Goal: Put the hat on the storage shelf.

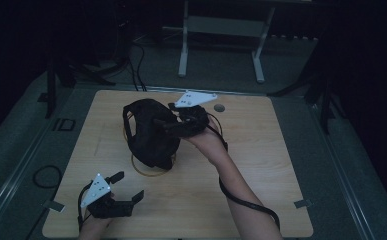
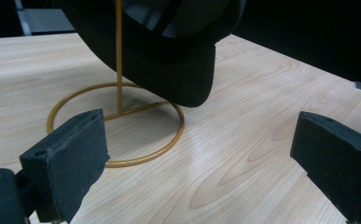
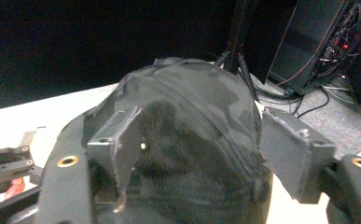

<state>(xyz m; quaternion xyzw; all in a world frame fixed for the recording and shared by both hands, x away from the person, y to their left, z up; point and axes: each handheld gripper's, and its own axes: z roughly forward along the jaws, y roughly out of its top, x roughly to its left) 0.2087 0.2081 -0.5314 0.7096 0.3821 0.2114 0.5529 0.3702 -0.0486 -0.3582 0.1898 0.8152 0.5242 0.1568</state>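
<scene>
A black cap (image 1: 148, 132) sits on a thin gold stand (image 1: 151, 170) near the middle of the wooden counter (image 1: 261, 165). The stand is a wire ring lying flat on the wood with a slim upright rod rising from it, and the cap hangs over that rod, its brim pointing down toward the ring on the person's side.

The right gripper (image 1: 181, 122) is at the cap's right side, up off the counter, with the person's forearm reaching in from the bottom edge. In the right gripper view the cap (image 3: 192, 140) fills the space between the two black jaws, which stand wide apart on either side of the crown. The left one looks pressed against the mesh fabric; the right one lies close beside it, and I cannot tell whether it touches. The jaws have not closed on the cloth.

The left gripper (image 1: 126, 187) rests low at the near left corner of the counter, well apart from the cap, its jaws spread wide and holding nothing. In the left gripper view it looks across bare wood at the stand (image 2: 117, 135), with the cap's brim (image 2: 183, 79) hanging above the ring's far side.

A black cable (image 1: 246, 200) trails from the right gripper beside the forearm. Beyond the counter, a white frame (image 1: 221, 40) stands on the dark floor.
</scene>
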